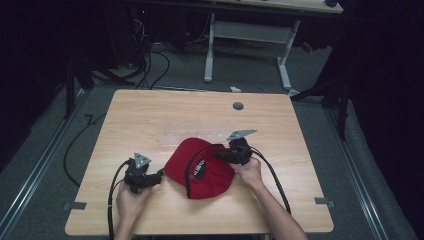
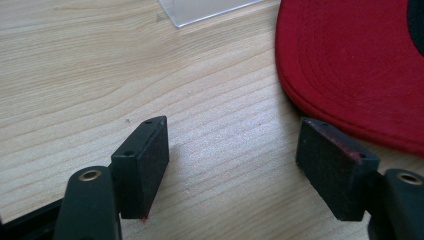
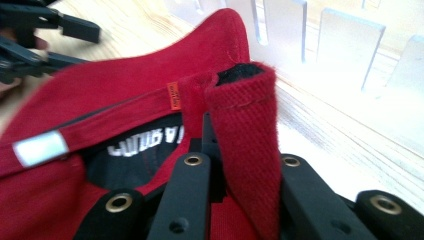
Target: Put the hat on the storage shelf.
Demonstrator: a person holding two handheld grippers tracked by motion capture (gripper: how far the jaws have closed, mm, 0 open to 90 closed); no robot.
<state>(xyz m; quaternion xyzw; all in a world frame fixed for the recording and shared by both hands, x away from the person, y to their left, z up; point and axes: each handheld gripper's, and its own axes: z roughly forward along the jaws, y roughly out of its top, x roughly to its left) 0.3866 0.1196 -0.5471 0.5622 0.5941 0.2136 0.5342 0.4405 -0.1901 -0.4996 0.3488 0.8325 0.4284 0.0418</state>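
Pale wood of the table (image 1: 150, 115) is bearing a red cap (image 1: 200, 167) lying upside down at its near middle. Right of the cap, the right gripper (image 3: 235, 150) is pinching the back strap, lifting it; left of it, the left gripper (image 2: 230, 160) is gaping wide, waiting beside the brim.

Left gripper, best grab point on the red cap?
Probably the brim edge nearest the left gripper. The red cap lies upside down on the table, and in the left gripper view its flat, thin brim sits just beyond the open jaws. Come in low from the cap's left, one jaw over the brim and one under. The right gripper already clamps the strap.
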